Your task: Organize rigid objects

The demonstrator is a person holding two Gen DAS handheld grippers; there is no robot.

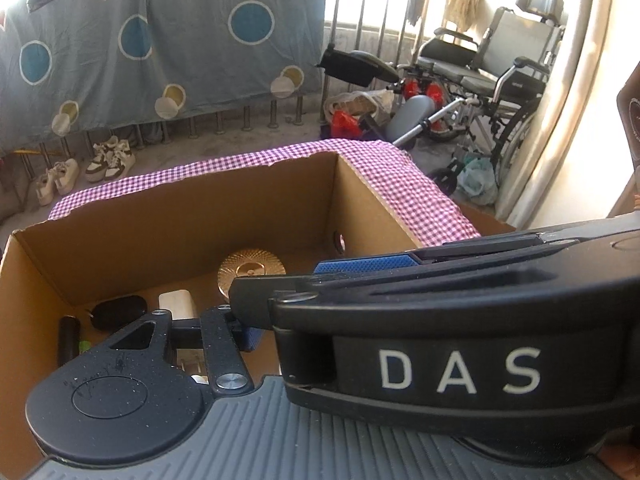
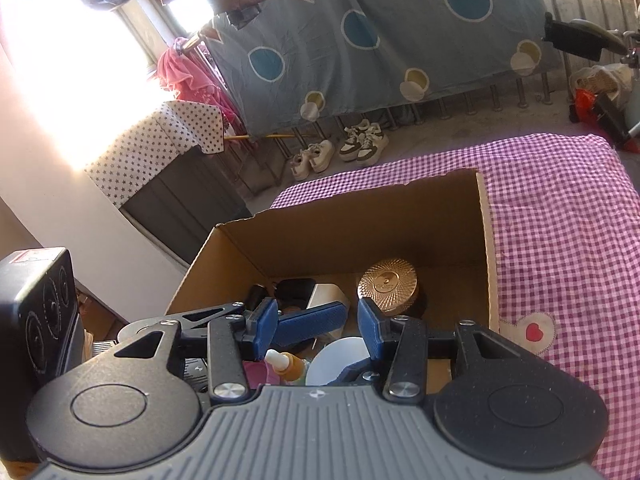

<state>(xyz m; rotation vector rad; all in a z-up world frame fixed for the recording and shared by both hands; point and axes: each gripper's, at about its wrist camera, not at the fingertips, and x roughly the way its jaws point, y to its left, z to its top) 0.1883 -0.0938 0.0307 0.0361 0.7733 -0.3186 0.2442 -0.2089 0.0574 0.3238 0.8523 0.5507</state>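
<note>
A brown cardboard box (image 1: pixel 168 220) (image 2: pixel 344 220) stands on a pink checked cloth. Inside lie a gold-lidded jar (image 1: pixel 250 270) (image 2: pixel 387 282), a black oval case (image 1: pixel 118 311), a white block (image 1: pixel 176 303), a dark cylinder (image 1: pixel 69 338), a white round lid (image 2: pixel 338 360) and a small orange bottle with a white tip (image 2: pixel 286 366). My right gripper (image 2: pixel 318 326) is open and empty, low over the box near the lid and bottle. It crosses the left wrist view as a black body marked DAS (image 1: pixel 460 370), hiding most of my left gripper; only the left finger (image 1: pixel 222 336) shows.
A wheelchair (image 1: pixel 492 76) and bags stand beyond the table at the right. Shoes (image 2: pixel 362 142) sit on the floor by a railing draped with a blue sheet (image 2: pixel 380 36). A black device (image 2: pixel 38 312) stands left of the box. The checked cloth (image 2: pixel 568 240) extends to the right.
</note>
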